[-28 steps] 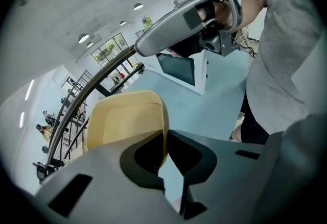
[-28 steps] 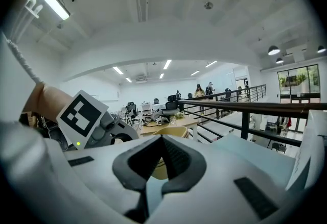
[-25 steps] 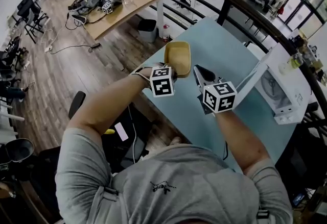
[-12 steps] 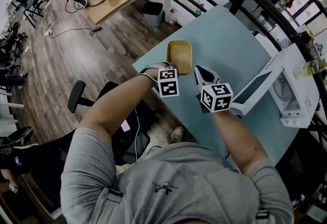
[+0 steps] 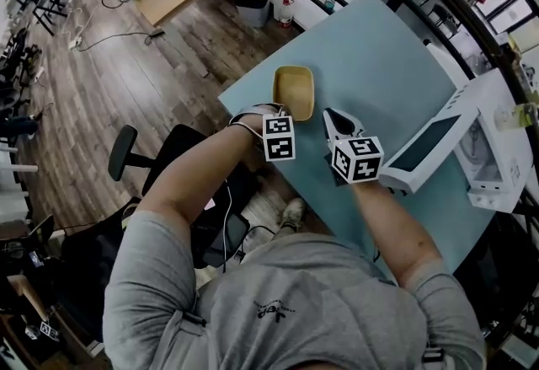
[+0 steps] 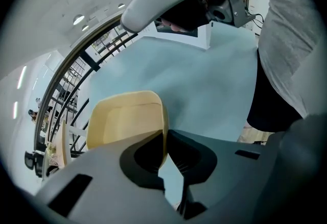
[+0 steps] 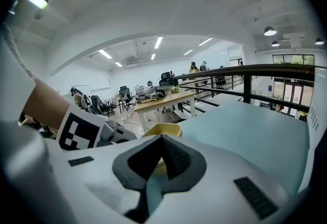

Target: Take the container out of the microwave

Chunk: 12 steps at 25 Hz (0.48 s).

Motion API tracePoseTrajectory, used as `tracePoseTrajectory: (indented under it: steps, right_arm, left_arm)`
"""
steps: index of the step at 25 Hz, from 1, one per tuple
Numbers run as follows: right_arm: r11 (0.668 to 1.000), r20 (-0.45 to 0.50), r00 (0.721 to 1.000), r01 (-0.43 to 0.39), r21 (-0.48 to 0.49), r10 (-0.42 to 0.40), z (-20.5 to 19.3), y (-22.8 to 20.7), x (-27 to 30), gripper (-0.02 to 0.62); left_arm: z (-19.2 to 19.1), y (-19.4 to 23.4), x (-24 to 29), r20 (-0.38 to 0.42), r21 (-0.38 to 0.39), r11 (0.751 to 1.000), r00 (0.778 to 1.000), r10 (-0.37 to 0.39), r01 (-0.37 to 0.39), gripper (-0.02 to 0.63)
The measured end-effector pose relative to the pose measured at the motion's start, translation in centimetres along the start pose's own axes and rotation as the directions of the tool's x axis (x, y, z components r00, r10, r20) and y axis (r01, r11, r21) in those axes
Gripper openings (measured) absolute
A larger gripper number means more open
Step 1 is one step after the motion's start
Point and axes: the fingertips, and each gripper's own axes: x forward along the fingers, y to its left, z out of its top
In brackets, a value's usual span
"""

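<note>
Above table (image 5: 370, 65), left claw (image 6: 166, 139) seemingly grips container (image 6: 125, 118).

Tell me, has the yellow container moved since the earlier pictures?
Yes. The yellow container, in the left gripper, has come down and inward: it overlapped the table's left edge before, and now shows inside that edge.

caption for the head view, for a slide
Left tongs grip the container by its rim; the microwave stands open nearby.

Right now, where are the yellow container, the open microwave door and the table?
yellow container (image 5: 294, 93), head view, its inner floor.
open microwave door (image 5: 424, 146), head view, its dark window.
table (image 5: 379, 56), head view, bare top.
</note>
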Motion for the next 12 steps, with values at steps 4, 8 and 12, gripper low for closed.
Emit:
tracePoseTrajectory:
  steps: [4,8,12]
  right_arm:
    - [1.000,-0.016,1.000,0.004,0.002,-0.004,-0.9,-0.1,0.5,0.017]
    - [1.000,-0.032,0.999,0.010,0.008,-0.010,-1.9,-0.1,0.6,0.017]
    - [1.000,-0.047,0.999,0.015,0.009,-0.014,-2.6,-0.2,0.6,0.018]
  left_arm:
    - [-1.0,-0.3,1.3,-0.020,0.007,1.000,1.000,0.001,-0.001,0.037]
    - [-1.7,-1.0,2.4,-0.039,0.037,0.999,0.999,0.000,0.001,0.038]
    - [-1.6,-1.0,2.8,-0.034,0.035,0.999,0.999,-0.002,0.003,0.038]
